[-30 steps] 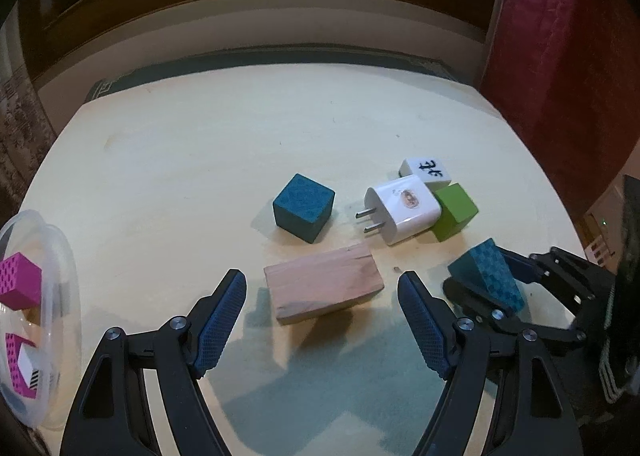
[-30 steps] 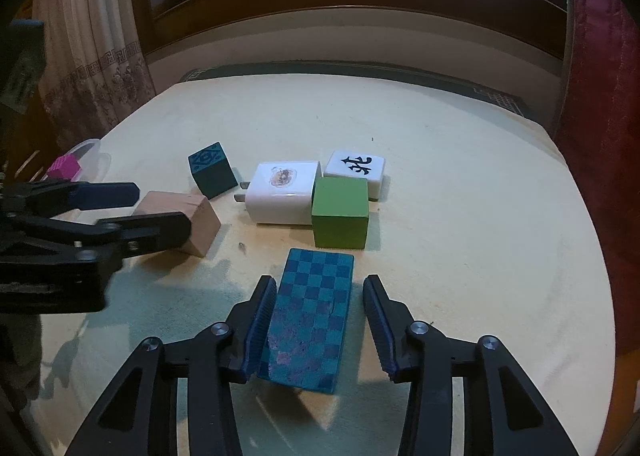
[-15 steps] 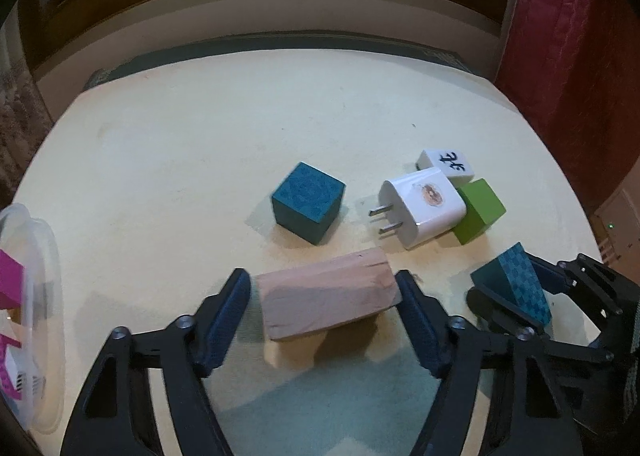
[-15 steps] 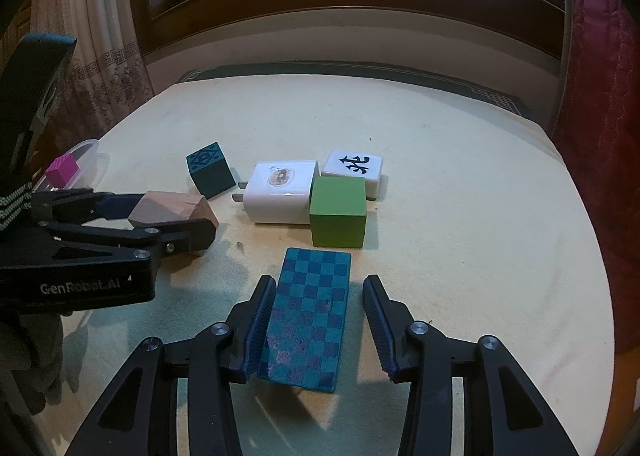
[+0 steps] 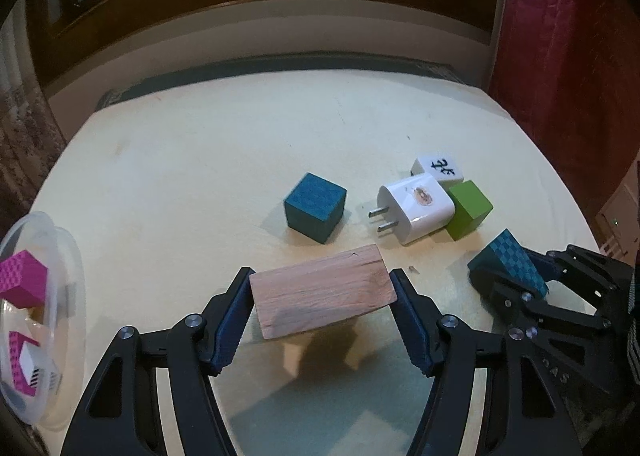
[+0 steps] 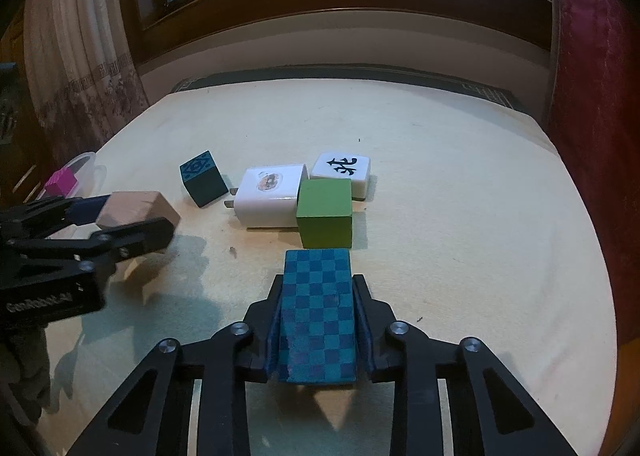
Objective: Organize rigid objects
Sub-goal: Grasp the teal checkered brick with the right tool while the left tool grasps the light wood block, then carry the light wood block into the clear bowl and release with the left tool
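The left gripper (image 5: 322, 292) clamps the wooden block (image 5: 323, 295) by its ends, raised above the cream table (image 5: 200, 160), while the right gripper (image 6: 318, 322) pinches the teal checkered block (image 6: 318, 312) just before the green cube (image 6: 325, 213) and white charger (image 6: 270, 195).

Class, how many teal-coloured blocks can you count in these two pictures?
2. A teal cube sits on the table left of the white charger; a checkered teal block is gripped in the right tool. None seem hidden.
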The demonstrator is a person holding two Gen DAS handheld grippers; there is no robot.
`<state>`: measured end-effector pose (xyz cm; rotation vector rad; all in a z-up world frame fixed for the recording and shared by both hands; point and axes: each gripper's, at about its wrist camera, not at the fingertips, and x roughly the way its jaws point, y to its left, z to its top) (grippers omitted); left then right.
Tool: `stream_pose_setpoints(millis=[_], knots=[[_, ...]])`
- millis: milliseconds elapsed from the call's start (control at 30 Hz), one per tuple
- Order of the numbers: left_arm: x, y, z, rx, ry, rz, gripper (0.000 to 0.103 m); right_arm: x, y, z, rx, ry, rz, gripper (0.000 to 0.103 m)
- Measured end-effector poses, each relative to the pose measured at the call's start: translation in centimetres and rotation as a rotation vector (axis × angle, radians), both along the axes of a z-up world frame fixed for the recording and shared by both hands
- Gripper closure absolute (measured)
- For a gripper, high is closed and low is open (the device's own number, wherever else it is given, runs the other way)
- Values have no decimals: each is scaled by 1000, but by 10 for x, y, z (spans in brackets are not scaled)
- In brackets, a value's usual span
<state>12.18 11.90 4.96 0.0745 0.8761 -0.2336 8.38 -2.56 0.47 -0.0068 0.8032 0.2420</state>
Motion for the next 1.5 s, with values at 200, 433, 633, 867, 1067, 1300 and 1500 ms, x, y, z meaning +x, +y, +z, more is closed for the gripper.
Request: stream_pose_setpoints(millis=[200,433,633,867,1067,1300,1500], knots=[[-13,13,9,-16,-28,21,35,2,-4,1,46,11,-4,71],[-20,28,17,-33,-48,46,35,0,-7,4,85,1,-15,72],[-23,39,21,-37,-59,71,35,-1,-13,6,123,-6,-29,72],[-28,50,28,-36,-80,107,35,-2,-18,7,162,-8,-43,72],[-30,69,32,-38,-97,147,35,-2,-19,7,171,-11,-55,72],[-32,106,38,-31,-121,226,35,-4,-20,6,172,-18,-61,72],[-37,143,43,-29,-140,306,35,-6,-15,7,153,-24,-67,72]])
